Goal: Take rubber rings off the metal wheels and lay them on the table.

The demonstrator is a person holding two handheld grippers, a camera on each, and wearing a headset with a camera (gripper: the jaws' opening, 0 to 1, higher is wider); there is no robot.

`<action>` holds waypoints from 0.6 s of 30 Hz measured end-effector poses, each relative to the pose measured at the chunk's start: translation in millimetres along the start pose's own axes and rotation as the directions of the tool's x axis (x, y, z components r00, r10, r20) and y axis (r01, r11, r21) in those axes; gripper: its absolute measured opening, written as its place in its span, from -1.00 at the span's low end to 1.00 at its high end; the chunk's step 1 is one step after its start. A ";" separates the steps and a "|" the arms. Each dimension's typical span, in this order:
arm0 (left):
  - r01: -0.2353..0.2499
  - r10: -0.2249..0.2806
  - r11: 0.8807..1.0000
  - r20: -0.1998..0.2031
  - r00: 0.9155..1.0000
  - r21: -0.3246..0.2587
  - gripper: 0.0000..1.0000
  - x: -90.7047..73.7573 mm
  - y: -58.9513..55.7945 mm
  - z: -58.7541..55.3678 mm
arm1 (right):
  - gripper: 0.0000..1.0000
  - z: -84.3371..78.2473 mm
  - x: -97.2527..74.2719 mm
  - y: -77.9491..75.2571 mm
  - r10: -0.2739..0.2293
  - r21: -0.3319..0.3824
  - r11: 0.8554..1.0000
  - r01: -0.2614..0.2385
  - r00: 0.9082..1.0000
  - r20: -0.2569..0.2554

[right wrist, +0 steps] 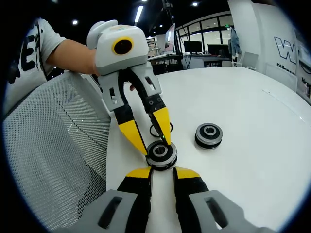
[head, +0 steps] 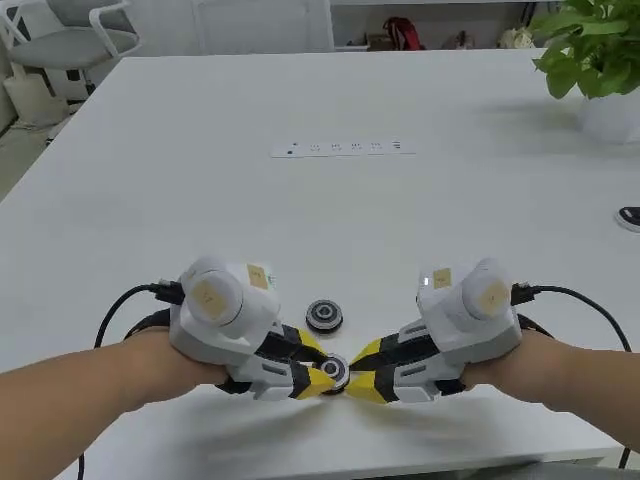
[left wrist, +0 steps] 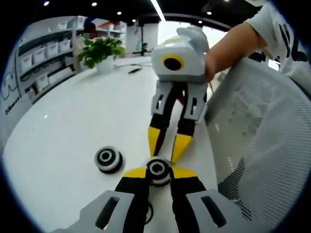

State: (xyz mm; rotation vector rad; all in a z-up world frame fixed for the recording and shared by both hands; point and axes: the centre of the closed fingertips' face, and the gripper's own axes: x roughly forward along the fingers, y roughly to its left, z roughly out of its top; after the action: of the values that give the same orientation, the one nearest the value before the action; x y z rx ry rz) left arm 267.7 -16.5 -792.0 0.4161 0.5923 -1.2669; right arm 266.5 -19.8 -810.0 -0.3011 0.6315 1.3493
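White tabletop (head: 330, 100). Left tongs (head: 316, 378) are closed narrow on a metal wheel (head: 335, 372) near the front edge. Right tongs (head: 357, 383) are narrow, tips at its rubber ring (right wrist: 162, 164); whether they grip it is unclear. A second wheel (head: 324, 315) waits just beyond. Likely the peeling step: next, pinch the ring and pull it off.

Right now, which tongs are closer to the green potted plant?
Right. The right tongs sit on the green potted plant's side, well short of it; the left tongs lie farther.

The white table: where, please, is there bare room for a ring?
Free: the white tabletop between the loose black-rimmed metal wheel and the flush socket strip. Crowded: near edge, where left gripper and right gripper meet on another wheel.
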 end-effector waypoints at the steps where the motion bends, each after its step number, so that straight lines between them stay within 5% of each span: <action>1: -0.006 0.006 1.000 -0.001 1.000 0.011 -0.67 0.4 0.4 -0.1 | -0.73 0.0 0.0 -0.1 0.000 0.000 1.000 0.000 1.000 0.001; 8: -0.026 0.026 0.999 -0.001 1.000 0.044 -0.71 0.6 0.6 -0.4 | -0.73 1.0 -0.2 -0.5 0.001 0.015 1.000 -0.002 1.000 0.010; 9: -0.032 0.032 0.996 0.006 0.999 0.083 -0.72 2.1 1.2 0.9 | -0.73 1.2 -0.3 -0.3 0.001 0.017 1.000 -0.002 1.000 0.010; 18: -0.044 0.044 0.997 0.005 0.999 0.056 -0.73 1.6 1.7 -0.9 | -0.73 1.6 0.1 -0.5 0.008 0.054 0.999 -0.009 1.000 0.020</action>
State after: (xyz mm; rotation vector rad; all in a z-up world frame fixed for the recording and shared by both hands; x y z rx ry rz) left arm 269.4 -16.8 -793.8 0.4710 0.5421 -1.2439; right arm 267.4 -19.0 -808.9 -0.2419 0.6521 1.3395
